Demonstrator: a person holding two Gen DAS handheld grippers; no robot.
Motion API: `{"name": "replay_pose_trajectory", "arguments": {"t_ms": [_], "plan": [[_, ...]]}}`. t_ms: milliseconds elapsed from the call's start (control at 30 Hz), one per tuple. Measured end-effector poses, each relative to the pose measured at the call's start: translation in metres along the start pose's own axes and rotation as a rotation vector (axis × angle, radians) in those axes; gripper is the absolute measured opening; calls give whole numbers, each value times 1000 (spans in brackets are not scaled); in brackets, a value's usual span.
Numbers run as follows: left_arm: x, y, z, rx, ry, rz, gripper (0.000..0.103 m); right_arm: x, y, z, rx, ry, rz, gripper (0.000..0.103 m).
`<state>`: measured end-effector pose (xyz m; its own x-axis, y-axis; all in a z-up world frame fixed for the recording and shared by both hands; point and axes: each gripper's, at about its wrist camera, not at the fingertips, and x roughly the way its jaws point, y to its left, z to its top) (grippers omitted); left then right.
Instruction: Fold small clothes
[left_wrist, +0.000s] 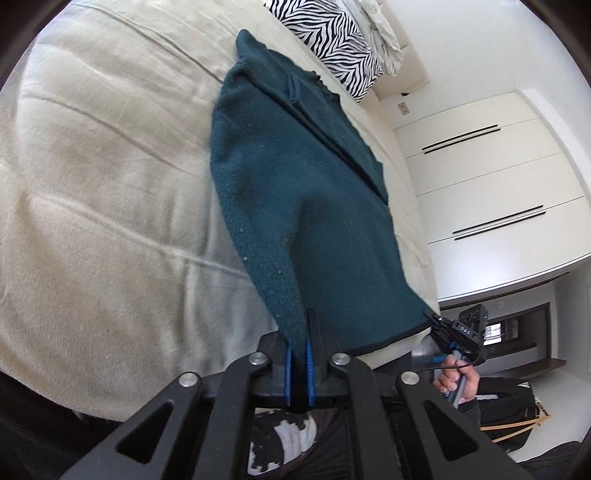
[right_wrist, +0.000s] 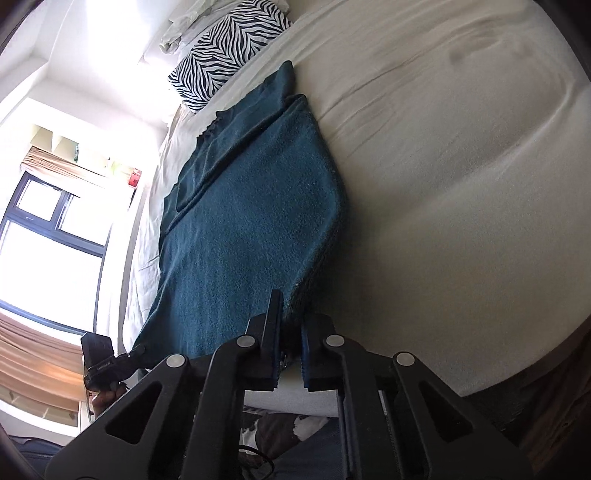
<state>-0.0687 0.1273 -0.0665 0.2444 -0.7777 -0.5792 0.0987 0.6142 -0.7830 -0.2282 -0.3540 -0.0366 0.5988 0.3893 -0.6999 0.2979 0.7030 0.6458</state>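
The left gripper was pressed together on one near corner of the teal knitted garment, the fabric being pinched between the blue pads. The right gripper was likewise clamped on the opposite near corner of the same garment, knit being caught between its jaws.

The garment was spread ahead of both claws across the cream bedsheet, its near hem drawn up off the sheet at the two pinched corners and its far end lying flat. A folded-over panel was seen on the far half of the garment, beyond the left claw and to its right.

A zebra-print pillow was located well beyond the garment's far end, at the head of the bed. In the left wrist view, the right gripper was seen at the right of the left claw, gripped by a hand. White wardrobe doors were seen further right. In the right wrist view, a window was seen to the left of the claw.
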Motion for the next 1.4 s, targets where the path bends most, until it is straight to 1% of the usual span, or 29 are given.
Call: {"name": "replay_pose_trajectory", "arguments": {"t_ms": [167, 233, 300, 333, 400, 433, 567, 700, 867, 967, 1033, 1167, 1200, 1233, 1267, 1300, 1333, 1367, 1400], "plan": [[-24, -7, 35, -81, -119, -173, 7, -5, 34, 39, -33, -97, 83, 7], [-29, -11, 53, -95, -154, -211, 7, -4, 48, 60, -37, -133, 120, 7], [-30, -17, 72, -108, -182, -246, 7, 1, 63, 84, -56, -164, 130, 7], [-30, -18, 82, -107, -196, -253, 7, 4, 69, 96, -67, -178, 128, 7], [-28, -21, 105, -107, -226, -239, 7, 13, 78, 122, -71, -201, 131, 7], [-25, -20, 116, -115, -236, -244, 7, 18, 81, 135, -65, -210, 138, 7], [-7, -13, 161, -168, -244, -281, 7, 45, 89, 187, -35, -239, 132, 7], [13, -8, 207, -187, -245, -270, 7, 76, 93, 238, -10, -264, 115, 7], [40, 13, 259, -247, -254, -237, 7, 129, 86, 294, 34, -268, 68, 7], [56, 25, 288, -267, -254, -199, 7, 161, 81, 320, 52, -267, 34, 7], [69, 27, 305, -262, -247, -173, 7, 181, 74, 333, 68, -270, 17, 7], [93, 39, 330, -273, -241, -128, 7, 213, 58, 356, 110, -273, -46, 7], [98, 43, 335, -273, -246, -102, 10, 220, 53, 361, 121, -274, -59, 7], [102, 48, 339, -281, -245, -87, 16, 227, 48, 366, 131, -273, -71, 8], [105, 54, 341, -299, -242, -80, 40, 234, 45, 370, 137, -258, -92, 9], [106, 59, 341, -321, -249, -73, 62, 241, 43, 372, 138, -245, -118, 15], [104, 62, 340, -331, -265, -70, 66, 246, 42, 374, 133, -241, -133, 26], [102, 64, 338, -324, -276, -74, 67, 249, 40, 374, 123, -241, -136, 33], [101, 64, 336, -316, -271, -71, 67, 250, 41, 374, 112, -248, -141, 58]]}}
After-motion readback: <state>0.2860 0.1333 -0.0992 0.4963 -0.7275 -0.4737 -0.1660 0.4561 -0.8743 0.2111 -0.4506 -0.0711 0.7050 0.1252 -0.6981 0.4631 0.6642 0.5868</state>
